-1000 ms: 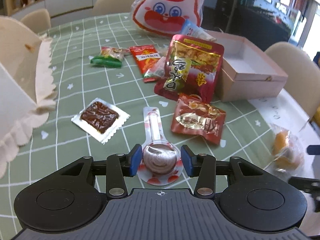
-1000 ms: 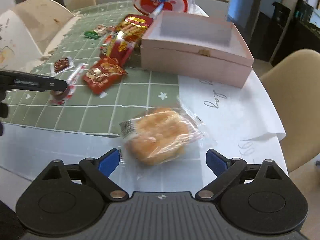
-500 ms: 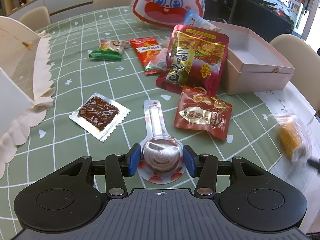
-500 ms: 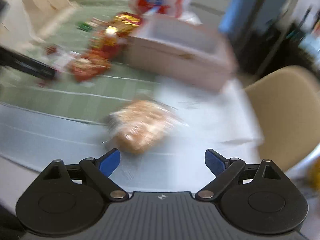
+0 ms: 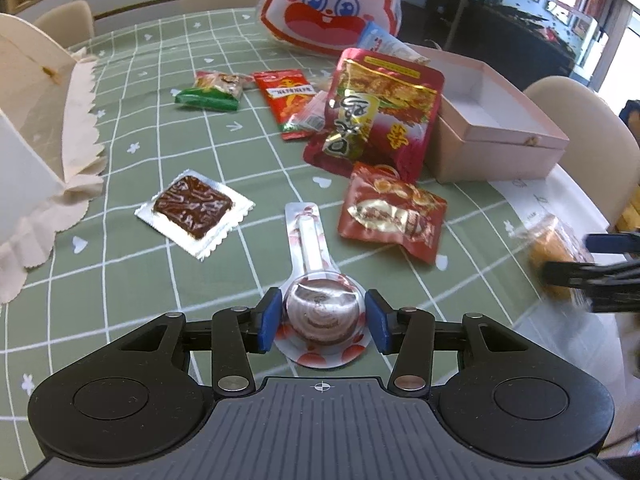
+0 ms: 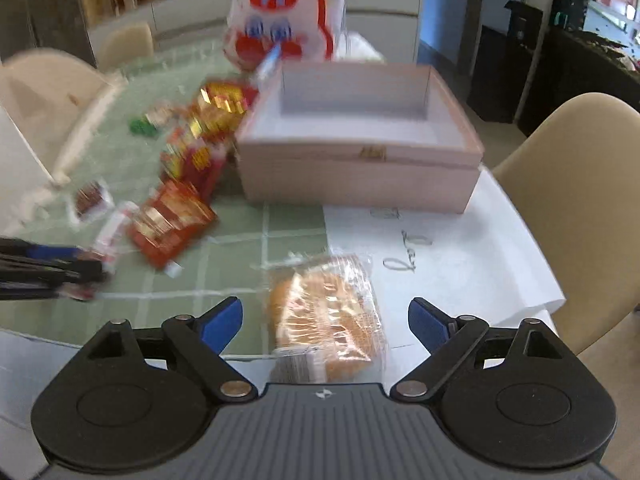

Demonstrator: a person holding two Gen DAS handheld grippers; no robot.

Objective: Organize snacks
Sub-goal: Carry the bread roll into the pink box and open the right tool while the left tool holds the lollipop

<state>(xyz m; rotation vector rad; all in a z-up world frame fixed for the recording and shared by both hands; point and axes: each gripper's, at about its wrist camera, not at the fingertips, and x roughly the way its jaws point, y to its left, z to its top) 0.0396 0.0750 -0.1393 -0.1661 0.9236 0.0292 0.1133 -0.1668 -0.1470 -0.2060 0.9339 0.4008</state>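
My left gripper (image 5: 323, 320) has its blue pads on both sides of the round head of a wrapped lollipop (image 5: 320, 312) that lies on the green checked tablecloth; the jaws look closed on it. My right gripper (image 6: 325, 320) is open around a wrapped bread roll (image 6: 326, 312) near the table's front edge; it also shows blurred in the left wrist view (image 5: 550, 248). An open pink box (image 6: 360, 140) stands behind the roll. Red snack bags (image 5: 390, 212) and a chocolate wafer packet (image 5: 194, 208) lie between.
A rabbit-face bag (image 5: 332, 4) stands at the back. A big red pouch (image 5: 376, 116) leans on the pink box (image 5: 496, 136). A green packet (image 5: 210, 94) and a red sachet (image 5: 286, 98) lie further back. A white lace-edged box (image 5: 28, 132) stands left. Beige chairs surround the table.
My right gripper has swung and moved forward, so the bread roll now sits between its open jaws. My left gripper has stayed around the lollipop head.
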